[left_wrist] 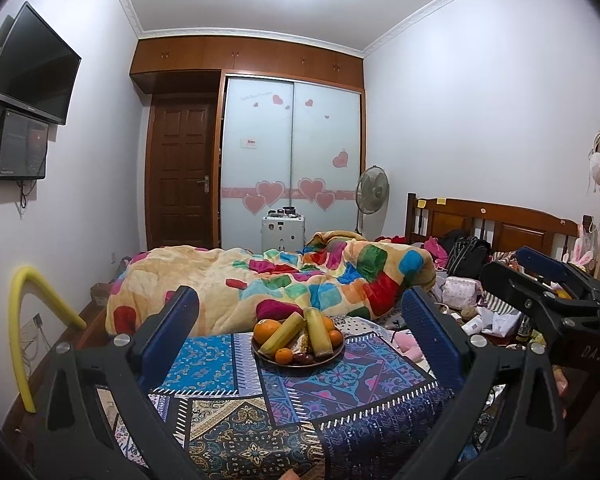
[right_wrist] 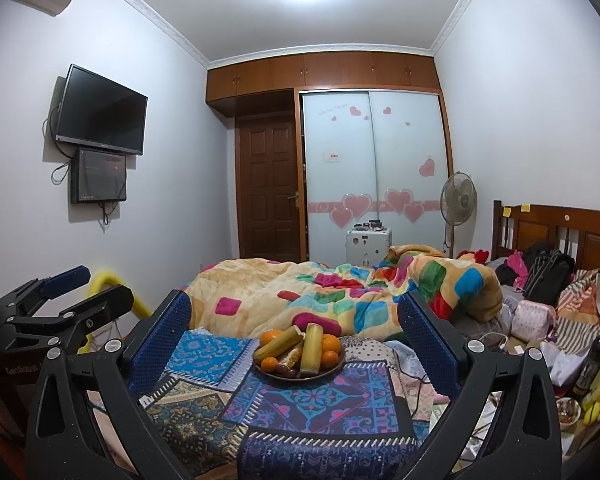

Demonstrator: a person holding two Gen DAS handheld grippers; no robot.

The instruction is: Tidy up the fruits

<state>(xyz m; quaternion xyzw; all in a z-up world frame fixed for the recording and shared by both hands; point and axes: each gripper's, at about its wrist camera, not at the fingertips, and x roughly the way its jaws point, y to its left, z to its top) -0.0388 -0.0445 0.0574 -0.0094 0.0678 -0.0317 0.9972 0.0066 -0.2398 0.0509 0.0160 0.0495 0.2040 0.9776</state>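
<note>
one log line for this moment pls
phase: pre-grasp | left gripper: open, empty | right gripper: open, empty | fruit plate: full, on patterned cloth, untouched

I'm seeing orange oranges [left_wrist: 267, 329] and yellow-green bananas [left_wrist: 282, 334] on a brown plate [left_wrist: 300, 362], blue-purple patchwork cloth [left_wrist: 300, 412] beneath, a multicoloured patch blanket [left_wrist: 260, 280] behind, blue pads on my black tool [left_wrist: 300, 334].

Plate [left_wrist: 260, 354] mostly hidden under fruit [left_wrist: 296, 334]

Patterned cloth [right_wrist: 300, 404] before the fruit plate [right_wrist: 338, 364] lies bare (rumpled quilt [right_wrist: 260, 292] crowds behind).
</note>
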